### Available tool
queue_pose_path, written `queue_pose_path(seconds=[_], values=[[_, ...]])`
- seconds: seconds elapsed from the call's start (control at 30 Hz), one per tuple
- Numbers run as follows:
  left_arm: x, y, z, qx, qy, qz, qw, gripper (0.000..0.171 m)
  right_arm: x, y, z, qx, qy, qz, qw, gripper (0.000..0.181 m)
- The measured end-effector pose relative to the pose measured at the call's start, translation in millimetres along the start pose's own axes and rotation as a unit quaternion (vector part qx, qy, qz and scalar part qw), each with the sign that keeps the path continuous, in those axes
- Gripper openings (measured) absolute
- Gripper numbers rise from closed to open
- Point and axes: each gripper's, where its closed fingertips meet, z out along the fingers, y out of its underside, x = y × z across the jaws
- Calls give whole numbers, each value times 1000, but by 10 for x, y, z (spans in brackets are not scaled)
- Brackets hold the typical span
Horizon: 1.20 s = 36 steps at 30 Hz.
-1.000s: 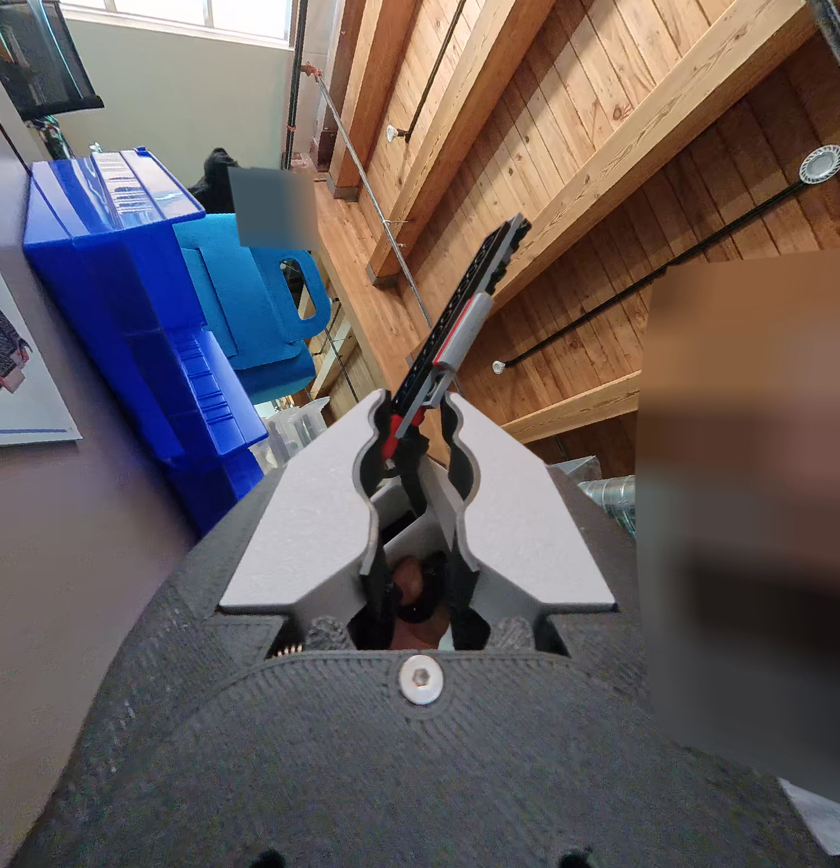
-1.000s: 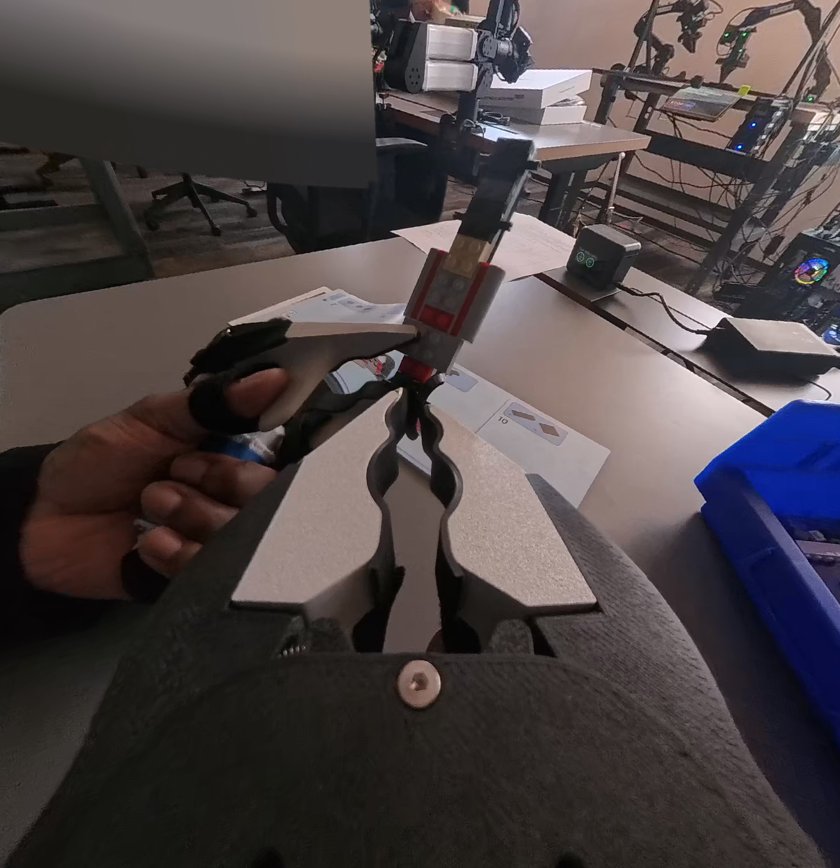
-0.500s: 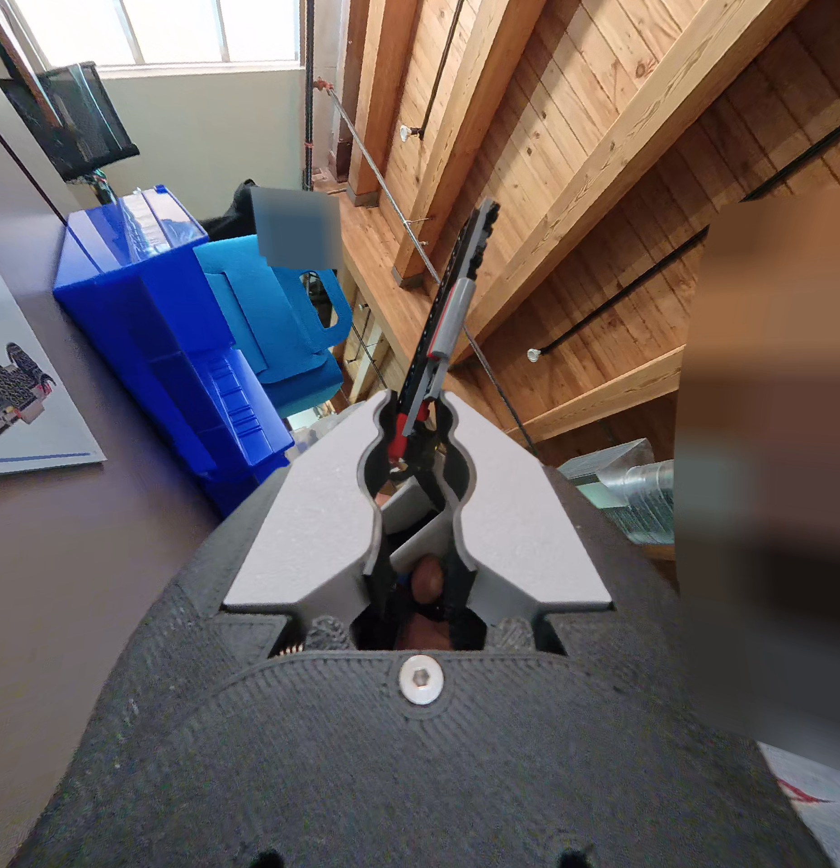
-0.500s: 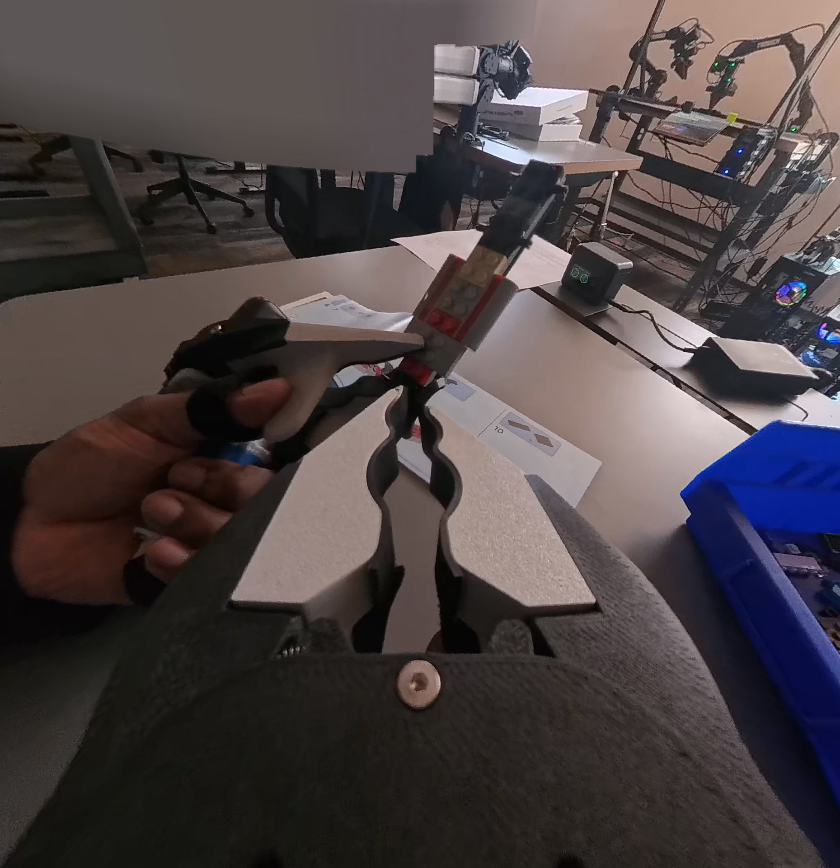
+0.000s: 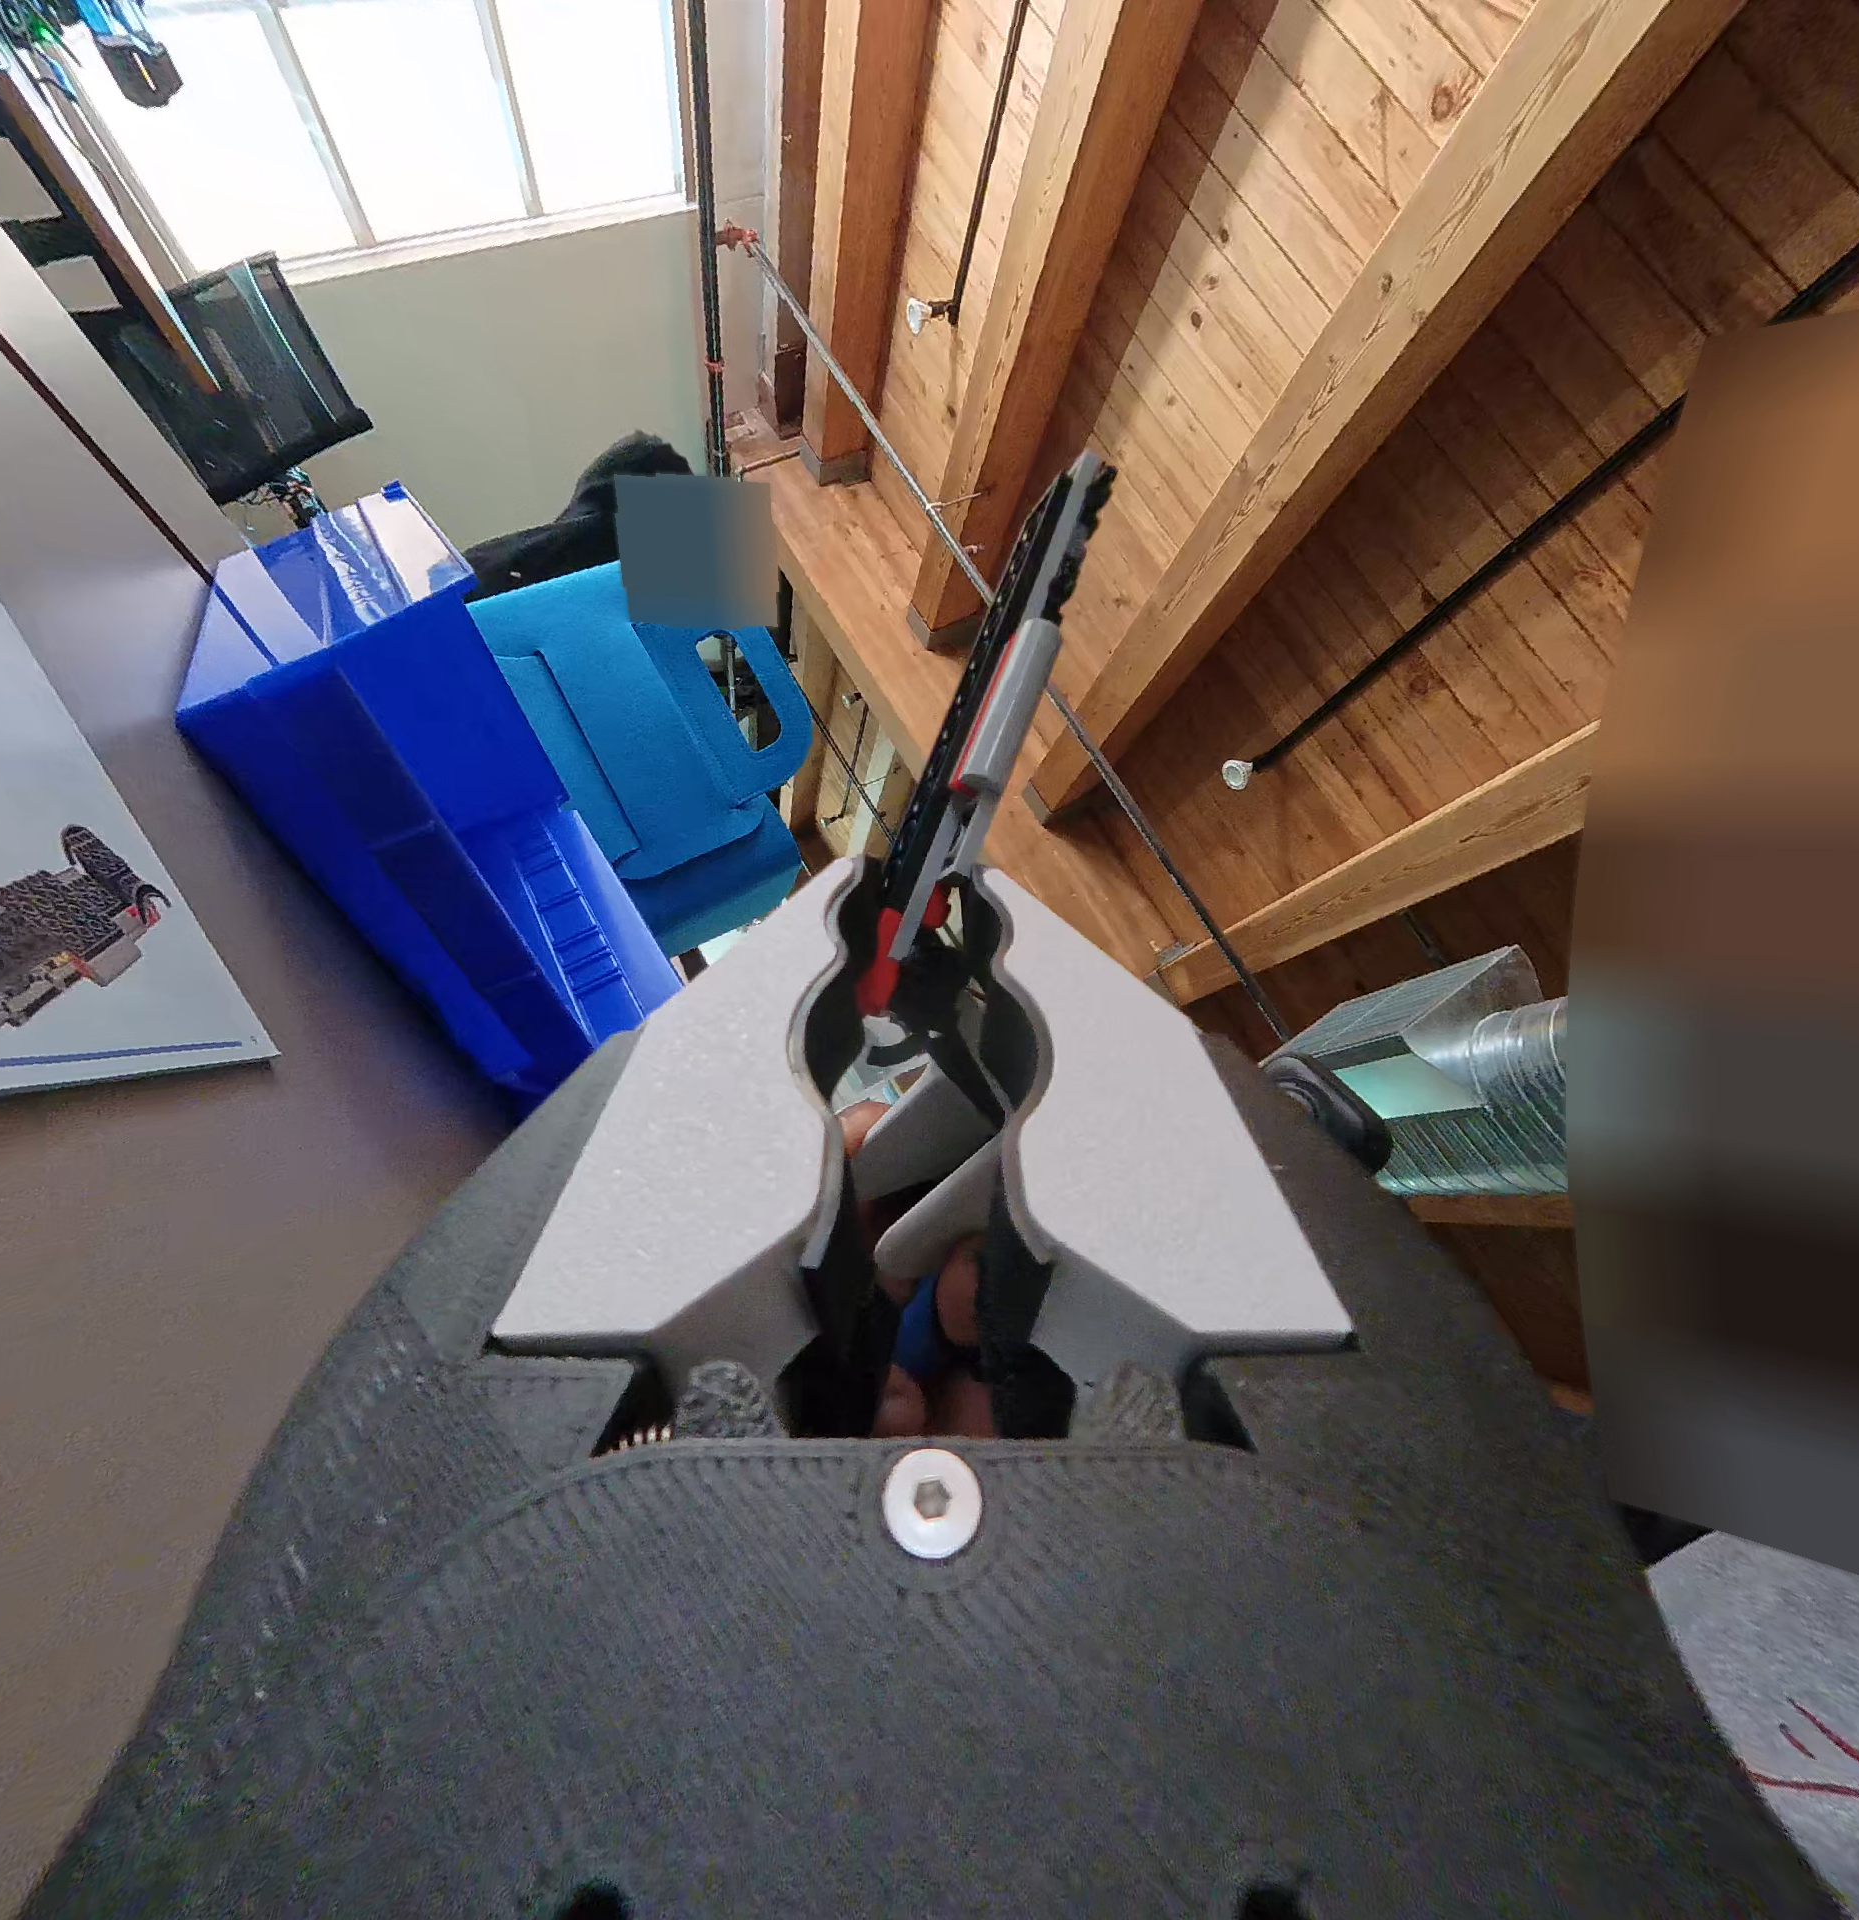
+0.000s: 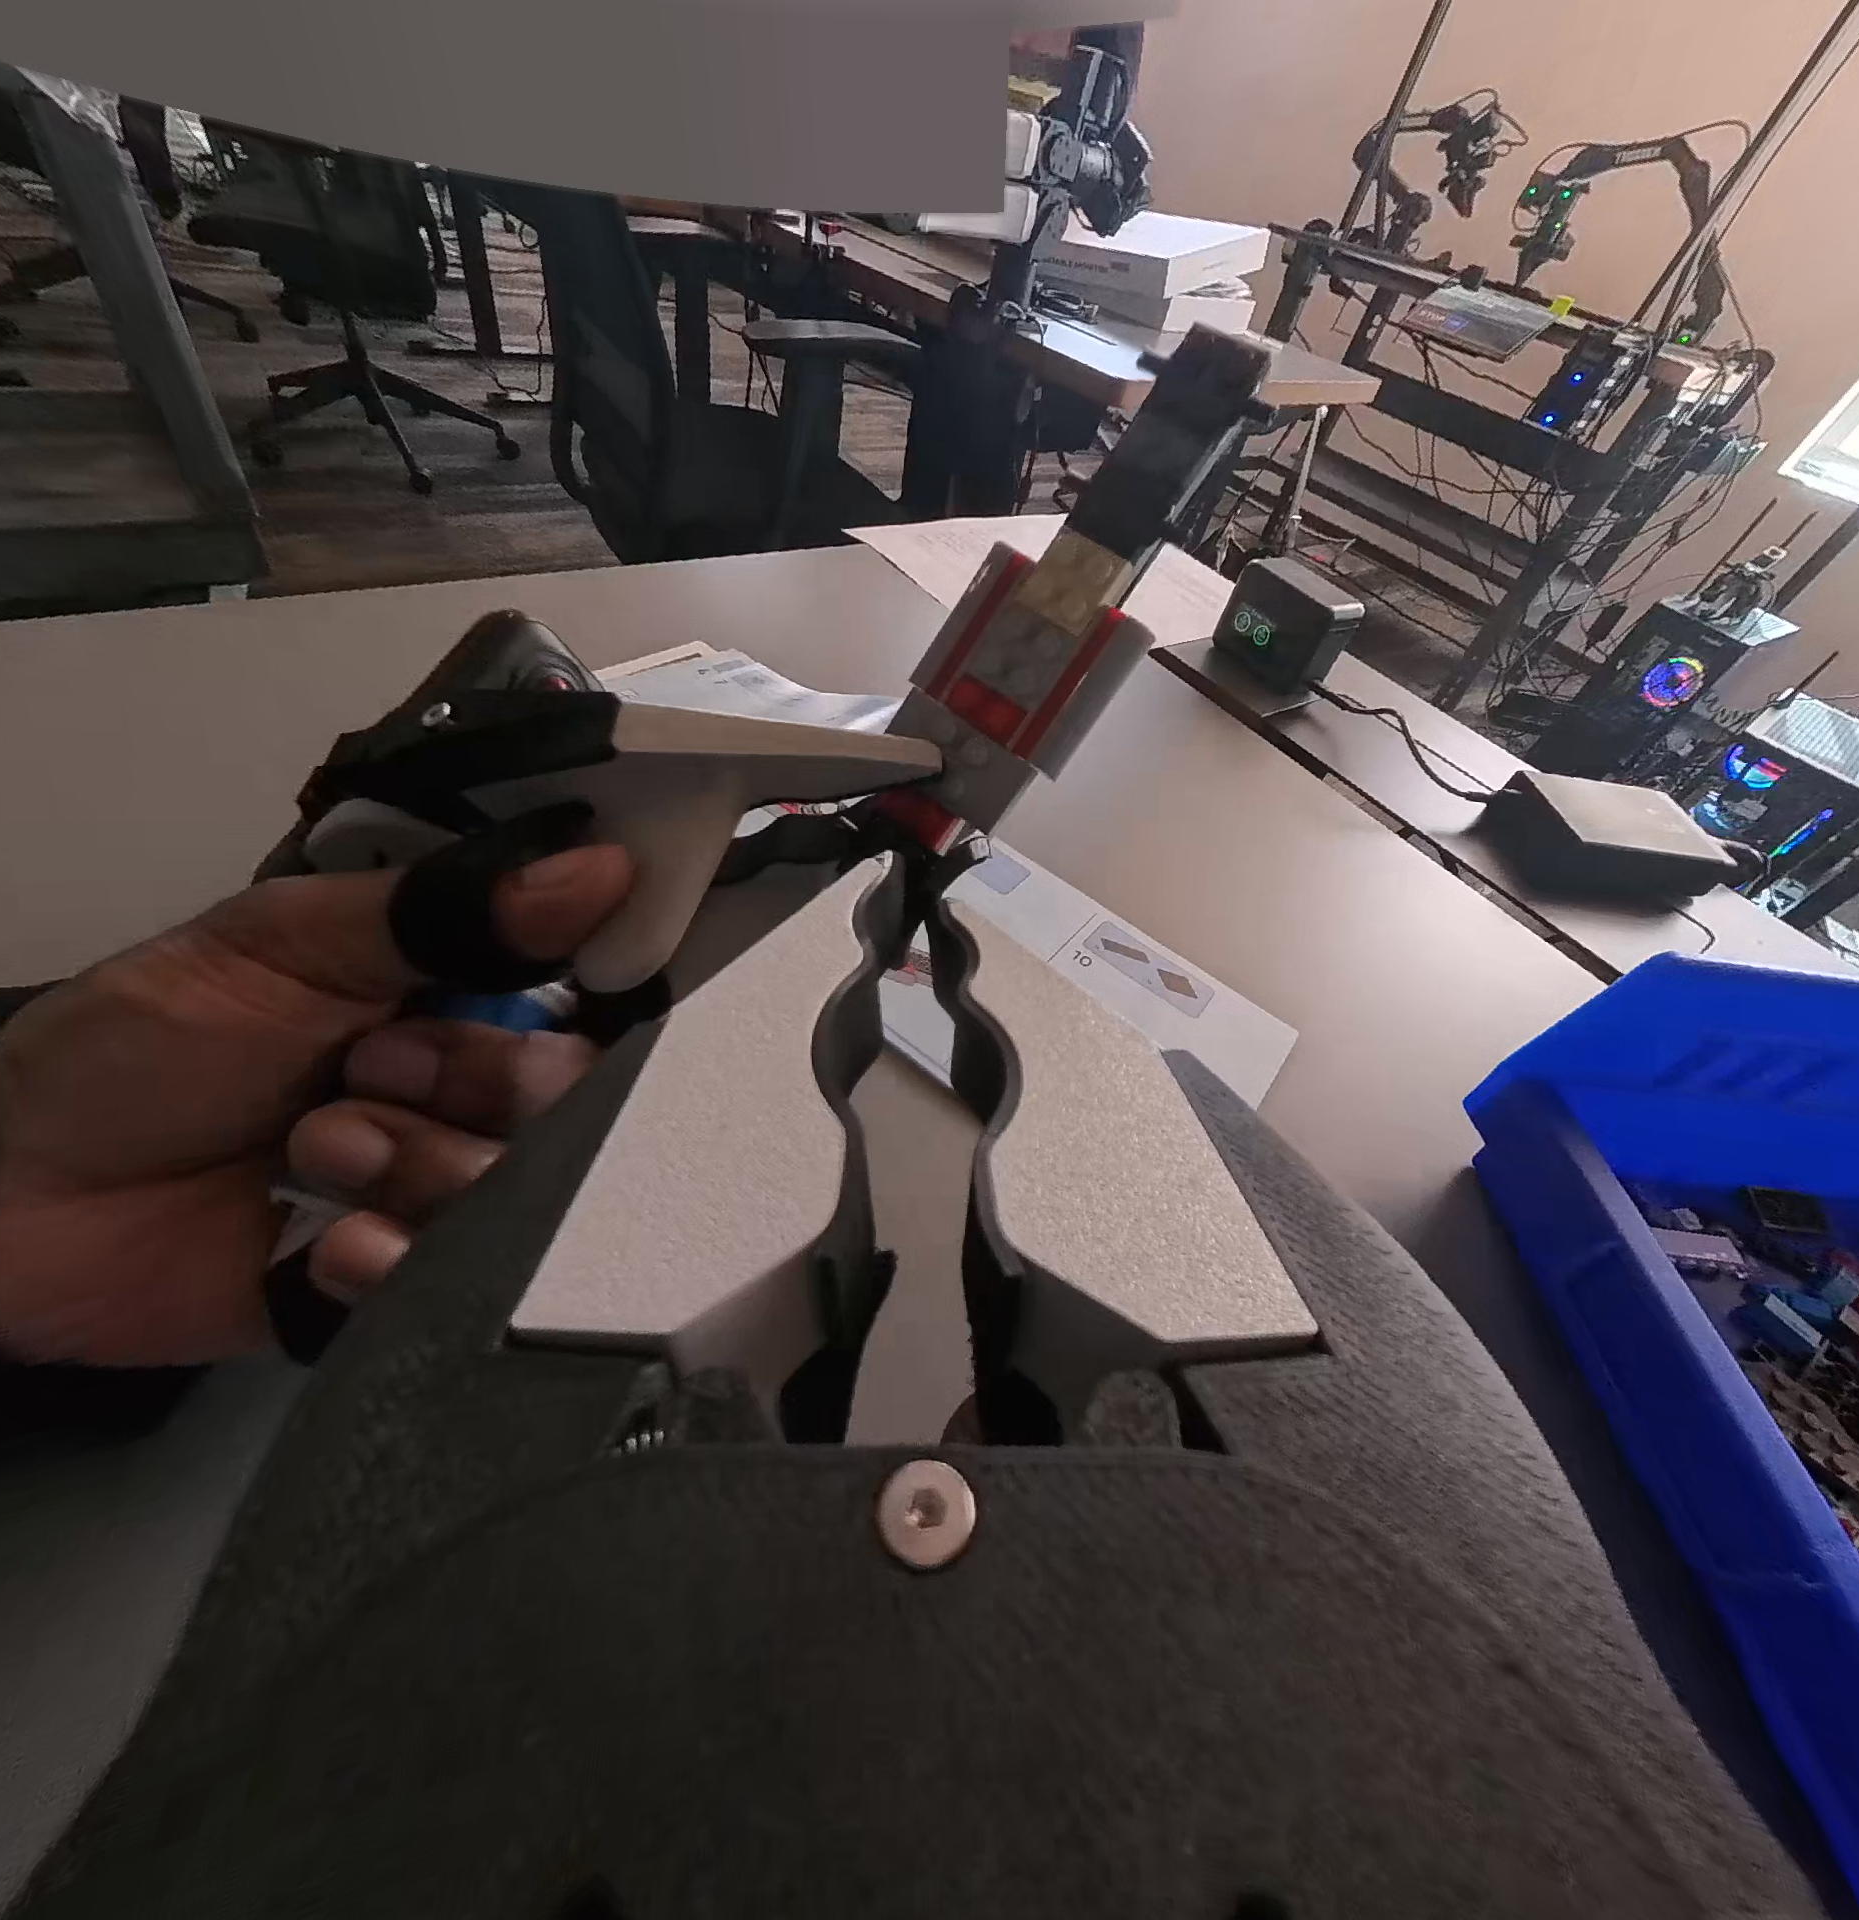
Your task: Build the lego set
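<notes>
- Left gripper (image 5: 917, 914) clamped on lego assembly (image 5: 992, 717), held above table (image 6: 229, 675).
- Right gripper (image 6: 912, 883) pinched same assembly's lower end.
- Blue bin (image 6: 1683, 1195) sat right.

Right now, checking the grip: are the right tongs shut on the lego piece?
Shut: the right tongs pinch the lego assembly's lower end, held above the table.
</notes>
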Motion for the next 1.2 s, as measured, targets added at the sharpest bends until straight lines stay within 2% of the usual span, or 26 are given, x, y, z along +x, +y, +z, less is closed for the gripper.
queue_pose_path(seconds=[0.23, 0.33, 0.53, 0.67, 0.77, 0.87, 1.0, 1.1, 1.2], values=[[10, 1, -3, 0, 14, -13, 1000, 16, -3, -20, -5, 8, -1, 2, 1000, 8], [41, 2, -1, -2, 25, 3, 1000, 14, -20, -96, -28, 29, -14, 32, 999, 10], [55, 37, 2, -4, 33, 23, 999, 12, -9, -105, -15, 51, -30, 82, 995, 23], [39, 26, 12, -2, 23, 12, 1000, 12, -21, -95, -20, 56, -44, 108, 992, 32], [-25, 29, 21, -10, -13, -4, 1000, 12, -29, -116, -45, 68, -50, 103, 991, 35], [-152, 48, 8, -22, -73, -43, 996, 12, -71, -152, -112, 105, -63, 44, 992, 40], [-170, 140, 11, -55, -105, -110, 987, 11, -56, 64, -194, 114, -69, -135, 982, 41], [-141, 230, 20, -76, -104, -153, 980, 12, 137, 250, -192, 90, -49, -241, 965, 42], [-158, 317, 11, -92, -109, -176, 974, 12, 238, 212, -239, 98, -31, -333, 937, 41]])
